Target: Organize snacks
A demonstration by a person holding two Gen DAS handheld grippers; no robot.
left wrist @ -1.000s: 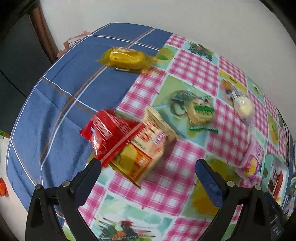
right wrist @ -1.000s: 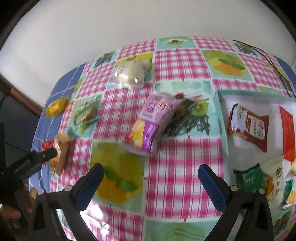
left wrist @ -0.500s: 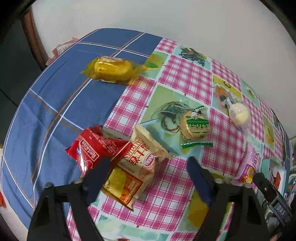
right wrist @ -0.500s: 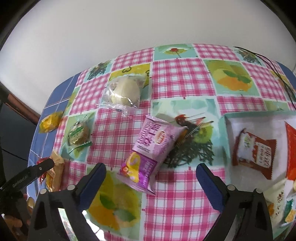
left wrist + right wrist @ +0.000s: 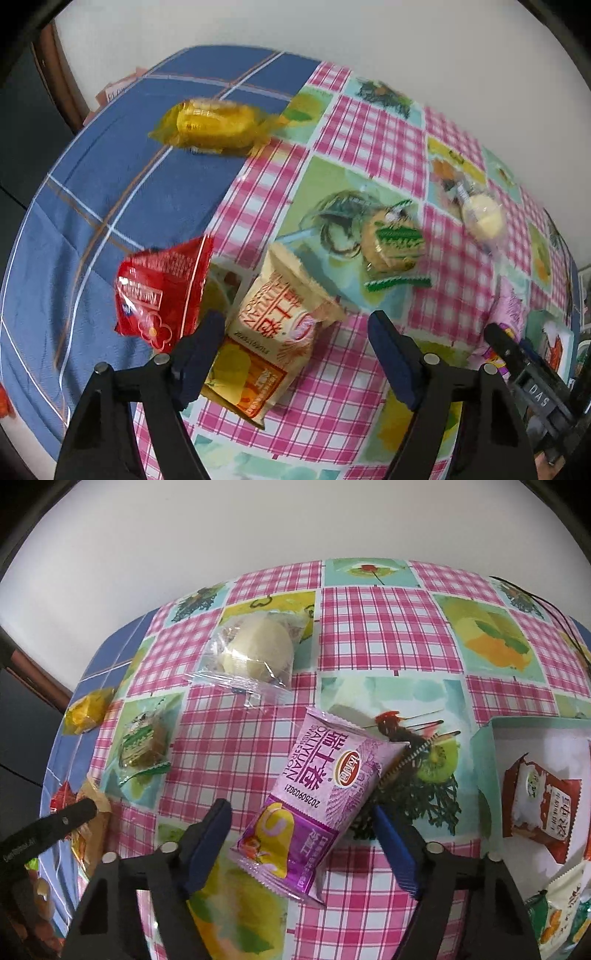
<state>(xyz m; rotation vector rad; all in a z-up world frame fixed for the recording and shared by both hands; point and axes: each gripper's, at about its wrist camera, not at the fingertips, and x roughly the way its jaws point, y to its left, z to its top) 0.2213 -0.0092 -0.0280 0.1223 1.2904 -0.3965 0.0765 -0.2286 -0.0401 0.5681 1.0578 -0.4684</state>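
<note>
In the left wrist view a beige and orange snack packet [image 5: 280, 332] lies on the checked tablecloth, partly between the fingers of my left gripper [image 5: 295, 328]. Its left pad sits beside the packet's edge, next to a red packet [image 5: 162, 291]; the right pad stands apart, so the gripper is open. In the right wrist view a purple snack packet [image 5: 317, 805] lies between the fingers of my right gripper [image 5: 301, 814], whose jaws are closing. The right pad is at the packet's edge and the left pad is still clear of it.
A yellow wrapped snack [image 5: 214, 125], a green-wrapped cookie [image 5: 393, 240] and a clear-wrapped pale bun [image 5: 255, 653] lie farther back. A white tray with a teal rim [image 5: 484, 746] at the right holds a brown-red packet [image 5: 539, 805] and other snacks. The wall runs behind the table.
Both grippers have come lower and closer to their packets, and both pairs of jaws have narrowed. The purple packet now lies between the right fingers.
</note>
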